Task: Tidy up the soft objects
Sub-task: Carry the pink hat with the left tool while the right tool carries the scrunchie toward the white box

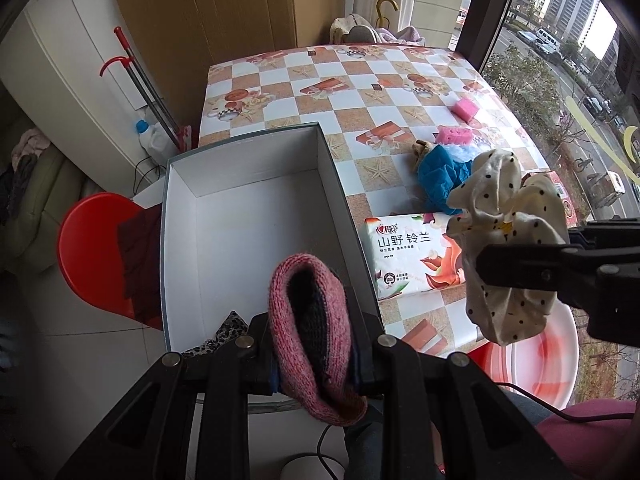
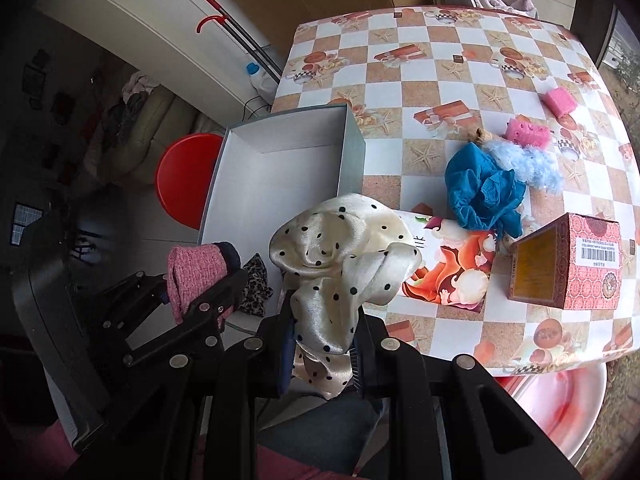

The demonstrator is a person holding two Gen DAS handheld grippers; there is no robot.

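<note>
L gripper point(image 1: 316, 360) clamps pink knit sock point(image 1: 308, 332) over open box point(image 1: 244, 216); R gripper point(image 1: 516, 264) pinches dotted cloth point(image 1: 508, 216).

Box point(image 1: 256, 220) interior open, leopard cloth point(image 1: 228, 330) aside

Both grippers, left point(image 1: 316, 354) and right point(image 2: 324, 344), are matte black plastic linkages with silver rivets and blue-edged finger pads.

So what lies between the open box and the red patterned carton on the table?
The tissue pack lies flat between the box and the carton, partly hidden by the polka-dot cloth; right wrist view shows it.
</note>
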